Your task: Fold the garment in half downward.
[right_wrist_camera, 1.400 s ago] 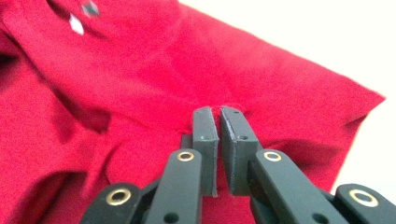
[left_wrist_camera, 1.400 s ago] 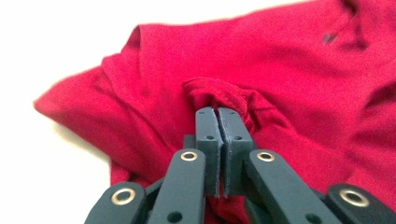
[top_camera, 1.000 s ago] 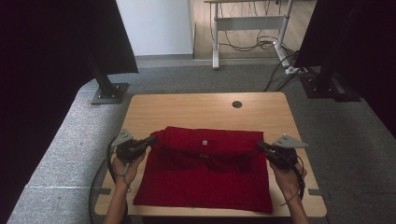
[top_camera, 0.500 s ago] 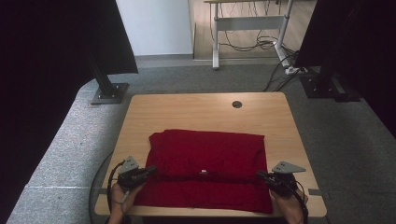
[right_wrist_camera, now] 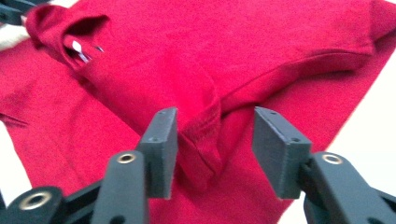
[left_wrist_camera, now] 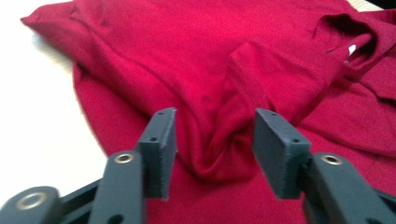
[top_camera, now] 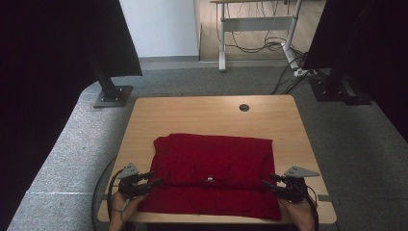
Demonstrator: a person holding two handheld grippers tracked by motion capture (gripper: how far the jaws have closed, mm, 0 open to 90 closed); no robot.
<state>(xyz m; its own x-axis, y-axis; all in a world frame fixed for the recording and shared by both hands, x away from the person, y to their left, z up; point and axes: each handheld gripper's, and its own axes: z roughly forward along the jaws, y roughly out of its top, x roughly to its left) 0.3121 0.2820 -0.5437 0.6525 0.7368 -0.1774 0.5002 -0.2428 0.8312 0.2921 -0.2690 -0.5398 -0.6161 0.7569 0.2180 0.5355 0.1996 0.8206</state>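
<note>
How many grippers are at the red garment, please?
2. The left gripper is at the red garment's left edge and the right gripper at its right edge, both near the table's front; each has just been opening, with a fold between its jaws.

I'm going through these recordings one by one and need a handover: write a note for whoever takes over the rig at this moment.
Left gripper: jaws have just been opening; a bunched fold of the red shirt sits between the pads, not pinched.
Right gripper: the same, jaws have just been opening, with a hemmed fold between them, released.
Shirt: lies on the wooden table, near the person's edge, top part folded down over the lower part, collar label showing mid-fold.
Done: one fold laid down and let go.
Left: probably draw both grippers back clear of the cloth, then make any further folds.
</note>
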